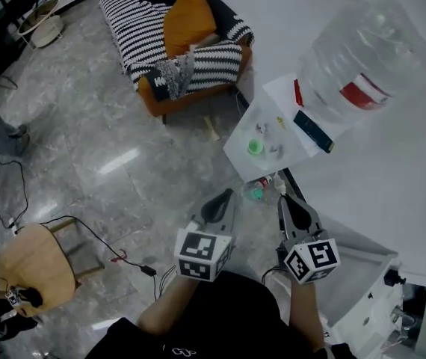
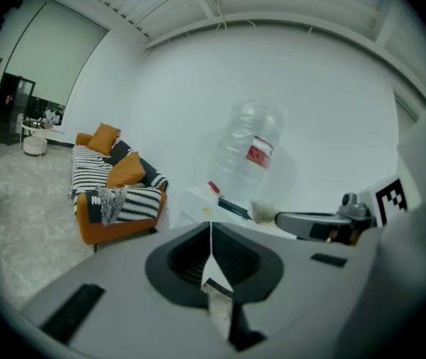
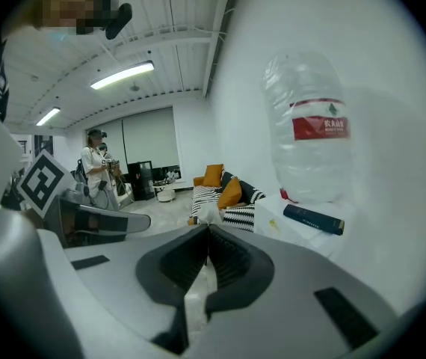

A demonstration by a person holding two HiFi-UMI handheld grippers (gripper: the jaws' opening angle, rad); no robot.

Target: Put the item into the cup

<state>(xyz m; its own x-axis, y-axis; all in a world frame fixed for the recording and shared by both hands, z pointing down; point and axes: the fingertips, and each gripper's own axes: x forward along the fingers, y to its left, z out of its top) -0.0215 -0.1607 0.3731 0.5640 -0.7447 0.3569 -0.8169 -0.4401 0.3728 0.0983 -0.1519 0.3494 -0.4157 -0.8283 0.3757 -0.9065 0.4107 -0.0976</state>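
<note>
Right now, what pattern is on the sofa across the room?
The sofa has black-and-white stripes over an orange base; the head view shows it best.

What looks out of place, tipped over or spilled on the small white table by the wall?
Nothing stands out. The large clear plastic water bottle stands upright on the small white table, the dark blue book lies flat by it, and no spill shows.

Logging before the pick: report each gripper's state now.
Grey left gripper: jaws shut, nothing between them.
Grey right gripper: jaws shut, nothing between them.
</note>
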